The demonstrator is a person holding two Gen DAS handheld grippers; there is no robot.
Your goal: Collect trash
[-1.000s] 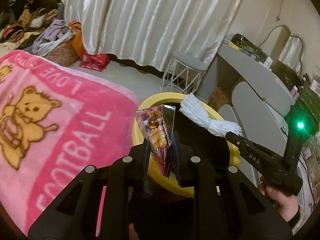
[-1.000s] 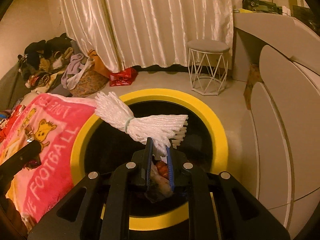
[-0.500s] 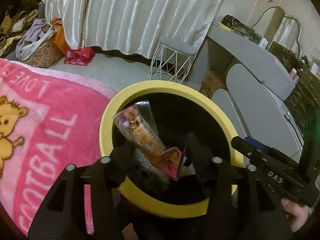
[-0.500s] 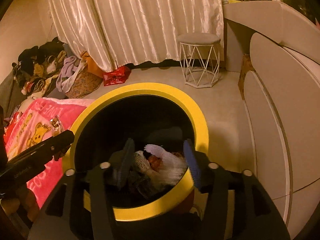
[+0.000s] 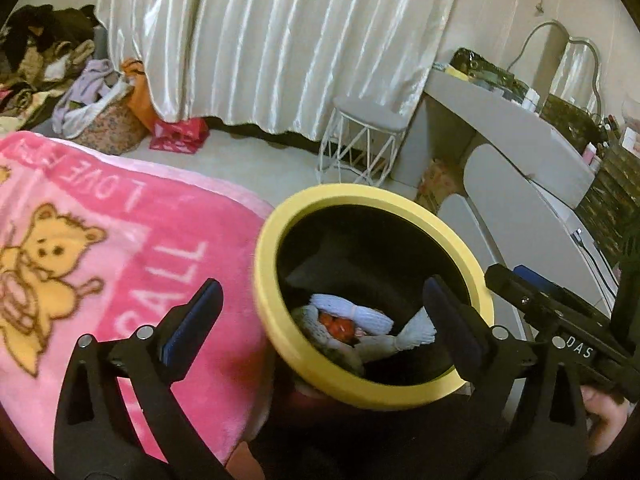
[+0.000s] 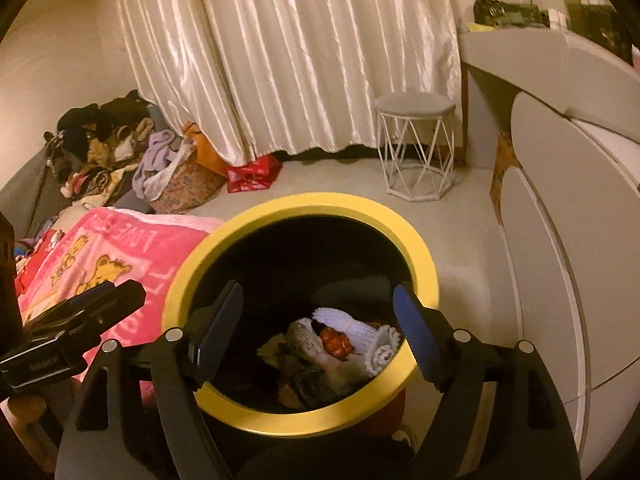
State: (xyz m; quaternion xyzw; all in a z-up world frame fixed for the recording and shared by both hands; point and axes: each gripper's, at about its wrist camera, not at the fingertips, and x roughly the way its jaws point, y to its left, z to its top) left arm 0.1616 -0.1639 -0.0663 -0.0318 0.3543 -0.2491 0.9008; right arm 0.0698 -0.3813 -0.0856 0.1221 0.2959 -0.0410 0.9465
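Note:
A bin with a yellow rim (image 5: 266, 280) (image 6: 320, 204) stands beside the bed, right below both grippers. Inside lie a white foam net (image 5: 352, 314) (image 6: 360, 328), a red scrap (image 5: 338, 324) (image 6: 336, 342) and other dim trash. My left gripper (image 5: 320, 292) hangs over the bin's near left side. Its jaws are opening wide and nothing is between them. My right gripper (image 6: 317, 290) hovers over the bin's mouth, its jaws opening too, with nothing in them. The right gripper's fingers (image 5: 520, 292) show at the right of the left wrist view.
A pink bear blanket (image 5: 120, 260) covers the bed left of the bin. A white wire stool (image 5: 360, 140) stands by the pale curtain (image 5: 280, 40). Grey rounded cabinets (image 6: 560, 240) line the right. Clothes (image 6: 100, 132) and a red bag (image 6: 252, 174) lie at the back left.
Both grippers opened. The snack wrapper left my left gripper and the white foam net left my right one; both dropped into the bin. The left view swung left, then back.

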